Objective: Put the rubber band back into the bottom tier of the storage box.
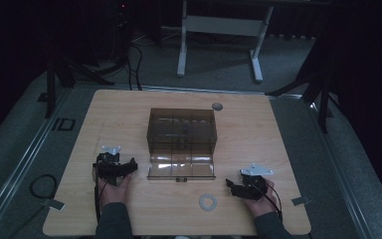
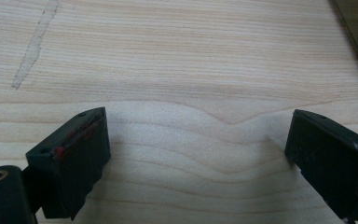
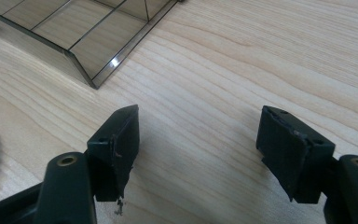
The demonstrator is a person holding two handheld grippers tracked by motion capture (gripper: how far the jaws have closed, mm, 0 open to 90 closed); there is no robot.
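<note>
High view: my left gripper (image 1: 129, 167) and right gripper (image 1: 231, 185) flank the box (image 1: 181, 130) front — both spread wide, holding nothing; ring (image 1: 208, 202) lies near the right one.

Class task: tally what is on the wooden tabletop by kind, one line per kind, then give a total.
Smoked clear box with open lid: 1
White ring: 1
Grey disc: 1
Hand-held grippers, left gripper and right gripper: 2
Total: 5
</note>
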